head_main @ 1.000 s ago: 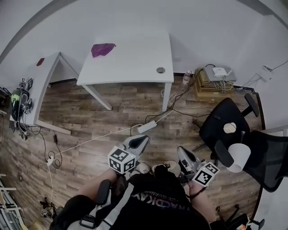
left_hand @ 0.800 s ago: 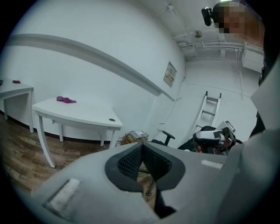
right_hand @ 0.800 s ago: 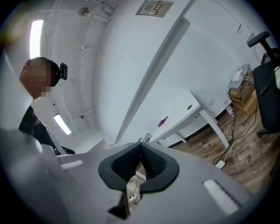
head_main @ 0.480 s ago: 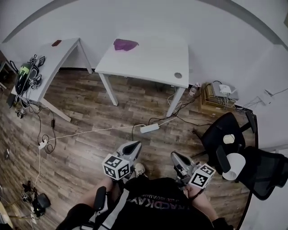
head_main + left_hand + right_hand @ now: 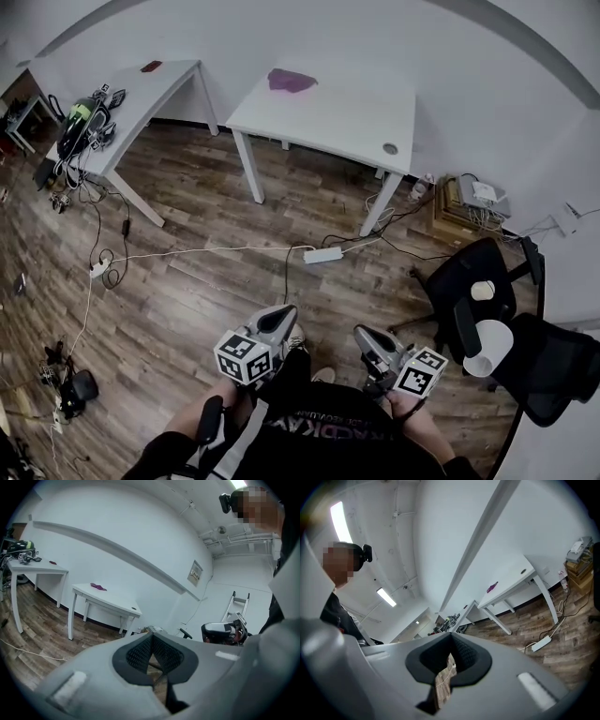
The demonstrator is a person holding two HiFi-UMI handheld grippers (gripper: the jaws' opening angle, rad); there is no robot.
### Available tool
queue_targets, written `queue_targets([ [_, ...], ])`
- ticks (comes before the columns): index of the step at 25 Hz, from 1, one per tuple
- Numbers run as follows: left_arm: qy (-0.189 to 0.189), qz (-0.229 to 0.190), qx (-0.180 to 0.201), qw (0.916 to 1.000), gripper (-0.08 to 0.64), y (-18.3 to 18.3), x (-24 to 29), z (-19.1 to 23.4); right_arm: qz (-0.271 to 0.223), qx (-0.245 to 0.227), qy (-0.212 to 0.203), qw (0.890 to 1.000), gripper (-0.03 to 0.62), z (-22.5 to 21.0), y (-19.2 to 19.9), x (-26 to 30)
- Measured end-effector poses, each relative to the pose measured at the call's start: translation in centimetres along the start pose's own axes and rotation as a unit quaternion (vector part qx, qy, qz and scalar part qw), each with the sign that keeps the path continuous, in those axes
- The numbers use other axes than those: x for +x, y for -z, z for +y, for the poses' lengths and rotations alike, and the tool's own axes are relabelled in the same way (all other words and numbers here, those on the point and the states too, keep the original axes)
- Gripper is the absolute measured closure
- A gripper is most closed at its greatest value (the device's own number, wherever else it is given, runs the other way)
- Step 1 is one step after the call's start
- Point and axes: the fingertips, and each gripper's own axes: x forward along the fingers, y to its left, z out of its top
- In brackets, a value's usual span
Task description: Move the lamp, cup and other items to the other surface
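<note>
While the person is standing on the wood floor (image 5: pixel 187 281), both grippers are hovering low, close in front of the body. The left gripper (image 5: pixel 281 316) is showing its jaws pressed together with nothing between them. The right gripper (image 5: pixel 364 336) is looking the same, tips meeting and empty. Well ahead of both, a purple cloth (image 5: pixel 292 81) is lying near the far edge of the white table (image 5: pixel 328 117), far from either set of jaws. Further left, a second white table (image 5: pixel 141 89) is carrying a tangle of cables and gear (image 5: pixel 82 127). Off on the right gripper's side, a small pale cup (image 5: pixel 482 291) is sitting on the seat of a black chair (image 5: pixel 459 272). A larger white rounded thing (image 5: pixel 494 339), hard to identify, is sitting just beside it. Both are lying apart from that gripper.
</note>
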Motion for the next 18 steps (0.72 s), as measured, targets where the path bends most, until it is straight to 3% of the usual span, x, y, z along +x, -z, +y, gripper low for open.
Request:
queue_targets([
  [10,0.004,0.001,0.02,0.9998,0.557,0.6,0.1,-2.3,0.007,-0.004,0.0,1.0,0.589,0.1,1.2,-2.4],
  [18,0.001,-0.016,0.01,0.9998,0.555,0.2,1.5,-2.4,-0.012,0.016,0.018,1.0,0.588,-1.5,1.3,-4.5],
])
